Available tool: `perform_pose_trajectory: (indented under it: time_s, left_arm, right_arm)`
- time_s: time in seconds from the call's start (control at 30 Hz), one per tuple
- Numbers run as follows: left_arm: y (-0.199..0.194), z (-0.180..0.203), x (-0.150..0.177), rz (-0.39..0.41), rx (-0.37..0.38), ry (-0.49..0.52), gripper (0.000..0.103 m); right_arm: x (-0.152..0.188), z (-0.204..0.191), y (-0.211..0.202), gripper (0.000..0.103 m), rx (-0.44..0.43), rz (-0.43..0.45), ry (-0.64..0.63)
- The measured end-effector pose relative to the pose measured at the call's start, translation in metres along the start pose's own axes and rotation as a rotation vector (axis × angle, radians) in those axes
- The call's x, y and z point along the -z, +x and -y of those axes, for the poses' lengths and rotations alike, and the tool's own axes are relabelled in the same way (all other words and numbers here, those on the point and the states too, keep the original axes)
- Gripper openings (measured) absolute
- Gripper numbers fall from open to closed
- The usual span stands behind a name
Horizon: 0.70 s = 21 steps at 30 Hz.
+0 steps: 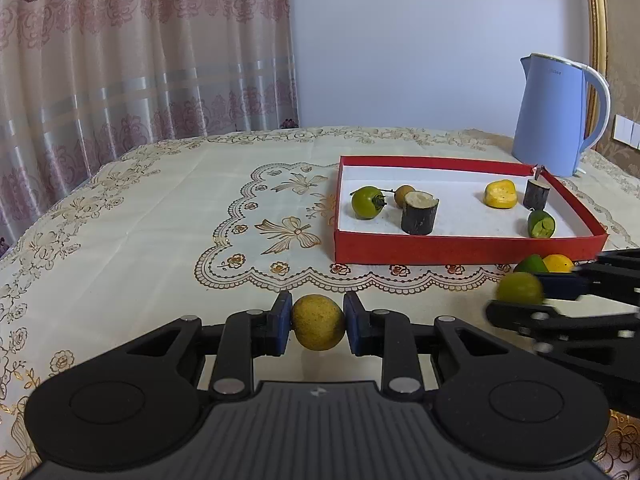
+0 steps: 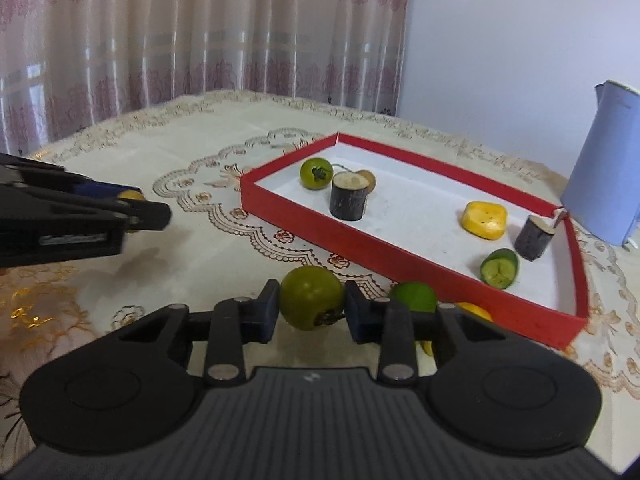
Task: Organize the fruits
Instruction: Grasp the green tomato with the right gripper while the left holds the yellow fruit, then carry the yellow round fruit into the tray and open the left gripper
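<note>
Gripping yellow-brown fruit [image 1: 318, 322], left tool [image 1: 318, 325] clamped, bottom centre of left wrist view, above tabletop [image 1: 160, 220]. Right tool [image 2: 311, 307] clamped on green fruit [image 2: 311, 298], bottom centre of right wrist view. Red tray [image 1: 460, 249] right of centre, holding green, yellow and brown pieces. Lime [image 2: 414, 296] and yellow fruit [image 2: 476, 312] just outside tray's near wall. Blue kettle [image 1: 556, 120] upper right.

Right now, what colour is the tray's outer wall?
Red tray wall, white inside; left wrist view shows it best.
</note>
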State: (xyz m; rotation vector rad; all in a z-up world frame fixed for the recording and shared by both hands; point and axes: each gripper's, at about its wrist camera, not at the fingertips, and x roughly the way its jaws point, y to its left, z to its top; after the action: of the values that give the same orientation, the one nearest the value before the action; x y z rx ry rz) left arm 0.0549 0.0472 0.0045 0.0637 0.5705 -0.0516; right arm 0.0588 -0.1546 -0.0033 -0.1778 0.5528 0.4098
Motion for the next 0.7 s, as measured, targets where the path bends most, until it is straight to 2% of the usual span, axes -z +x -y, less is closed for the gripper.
perform_pose_trajectory:
  time_s: [0.17, 0.37, 0.7]
  left_arm:
    - [0.002, 0.002, -0.001, -0.007, -0.01, 0.002, 0.027]
    - [-0.003, 0.011, -0.002, 0.011, -0.037, 0.031, 0.027]
    - [-0.003, 0.033, -0.011, 0.012, -0.018, 0.082, 0.027]
  right_arm:
    - [0.008, 0.012, -0.024, 0.032, 0.02, 0.026, 0.025]
    - [0.017, 0.034, -0.049, 0.032, 0.084, 0.06, 0.072]
    - [0.024, 0.071, -0.076, 0.032, 0.196, 0.14, 0.194]
